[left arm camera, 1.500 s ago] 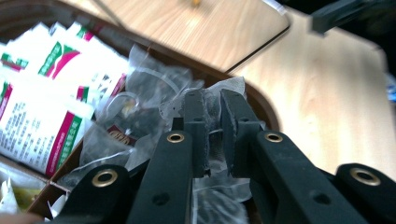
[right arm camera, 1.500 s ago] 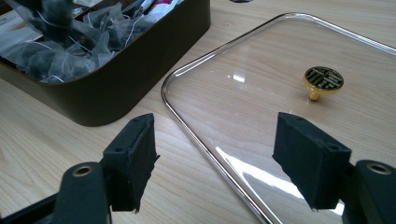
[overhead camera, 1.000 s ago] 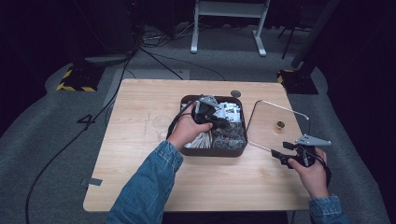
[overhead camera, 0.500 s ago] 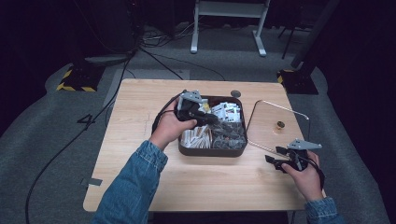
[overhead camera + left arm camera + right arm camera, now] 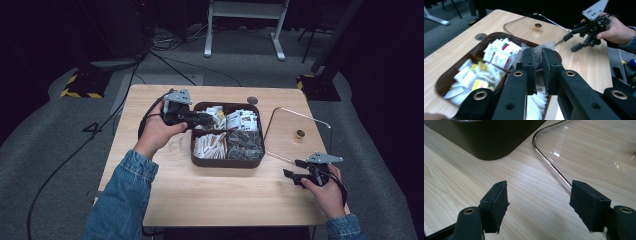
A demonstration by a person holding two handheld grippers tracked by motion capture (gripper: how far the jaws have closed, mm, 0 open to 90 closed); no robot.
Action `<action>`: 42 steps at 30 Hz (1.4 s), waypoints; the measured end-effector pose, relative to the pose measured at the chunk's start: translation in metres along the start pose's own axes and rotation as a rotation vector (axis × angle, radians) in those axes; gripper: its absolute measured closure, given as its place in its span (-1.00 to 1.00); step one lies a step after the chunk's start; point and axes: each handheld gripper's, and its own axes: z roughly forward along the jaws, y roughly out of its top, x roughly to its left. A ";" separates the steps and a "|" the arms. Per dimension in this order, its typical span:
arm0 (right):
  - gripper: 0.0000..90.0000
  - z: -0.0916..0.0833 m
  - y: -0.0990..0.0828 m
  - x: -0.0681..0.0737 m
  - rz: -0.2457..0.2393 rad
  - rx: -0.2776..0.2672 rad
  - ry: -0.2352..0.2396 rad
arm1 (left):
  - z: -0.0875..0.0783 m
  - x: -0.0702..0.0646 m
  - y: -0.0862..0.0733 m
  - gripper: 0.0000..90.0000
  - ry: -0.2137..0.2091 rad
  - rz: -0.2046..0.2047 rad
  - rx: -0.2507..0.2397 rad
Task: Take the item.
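1. Nearest the person, the right gripper (image 5: 295,175) is held low over the table (image 5: 225,200), its jaws spread wide with nothing between them; bare wood is seen between the pads in the right gripper view.
2. Just beyond it, the glass lid (image 5: 300,135) is laid flat on the table, to the right of the tray (image 5: 227,161).
3. The dark tray is divided into compartments, and packets (image 5: 210,145) are stored in them.
4. Farther off, at the tray's far left corner, the left gripper (image 5: 539,65) is raised above the tray, its jaws clamped on a crumpled sachet (image 5: 546,46), which is held clear of the compartments.
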 end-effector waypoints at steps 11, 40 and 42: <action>-0.30 0.006 0.004 0.002 -0.010 0.004 0.011 | -0.032 0.021 -0.025 0.82 0.101 -0.080 -0.018; -0.31 0.014 0.005 0.007 -0.018 0.015 0.028 | -0.036 0.061 -0.082 0.82 0.248 -0.242 0.102; -0.31 0.014 0.005 0.007 -0.018 0.015 0.027 | -0.033 0.062 -0.087 0.81 0.250 -0.246 0.113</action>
